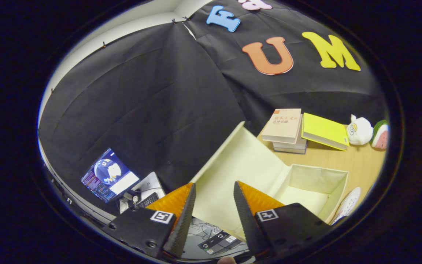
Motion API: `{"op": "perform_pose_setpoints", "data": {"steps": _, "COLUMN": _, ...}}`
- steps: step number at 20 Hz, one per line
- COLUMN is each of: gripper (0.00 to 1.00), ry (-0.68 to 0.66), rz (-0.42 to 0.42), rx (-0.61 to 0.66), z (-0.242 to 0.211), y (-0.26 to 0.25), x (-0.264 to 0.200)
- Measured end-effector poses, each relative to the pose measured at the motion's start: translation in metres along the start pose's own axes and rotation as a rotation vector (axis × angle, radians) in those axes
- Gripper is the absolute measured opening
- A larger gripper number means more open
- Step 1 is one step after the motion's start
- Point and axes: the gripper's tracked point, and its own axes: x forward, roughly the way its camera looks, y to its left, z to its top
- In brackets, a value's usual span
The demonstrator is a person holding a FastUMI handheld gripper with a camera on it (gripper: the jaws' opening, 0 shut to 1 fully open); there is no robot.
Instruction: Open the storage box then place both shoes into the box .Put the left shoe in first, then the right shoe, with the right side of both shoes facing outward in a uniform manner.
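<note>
While the lid (233,172) of the storage box (317,179) is being seen swung up and back, the hand-held gripper (214,209) is being held w/ its fingers apart and nothing between them; the pale lid panel is lying just ahead of and partly between the fingertips, but whether either finger is touching it cannot be told. The box is sitting on the wooden bench (361,161), open side up, its cream interior being shown bare, so step 1 is being judged as done or nearly done, w/ the lid prob. being left leaning back so the opening is being kept free for loading. A perforated white shape (348,203), poss. one of the shoes, is being glimpsed just beside the box's near corner, too cut off to tell left from right. Beyond the box, a stack of books (286,130) w/ a yellow book (324,131) leaning on it, a white plush toy (359,130) and a watermelon plush (381,134) are lying well apart from the work area. Off the bench edge, a laptop (110,176) is being seen lower down. Next, the left shoe is being judged as the thing needing pickup, right side facing out.
</note>
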Motion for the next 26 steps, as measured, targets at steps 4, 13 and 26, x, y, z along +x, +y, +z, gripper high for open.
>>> {"op": "perform_pose_setpoints", "data": {"steps": 4, "gripper": 0.93, "ry": -0.075, "rz": -0.122, "rx": 0.008, "z": 0.001, "y": -0.030, "x": -0.024}}
{"op": "perform_pose_setpoints", "data": {"steps": 13, "gripper": 1.00, "ry": -0.252, "rz": -0.486, "rx": -0.053, "z": -0.007, "y": -0.126, "x": -0.148}}
{"op": "perform_pose_setpoints", "data": {"steps": 26, "gripper": 1.00, "ry": -0.018, "rz": -0.768, "rx": 0.154, "z": -0.140, "y": -0.301, "x": -0.224}}
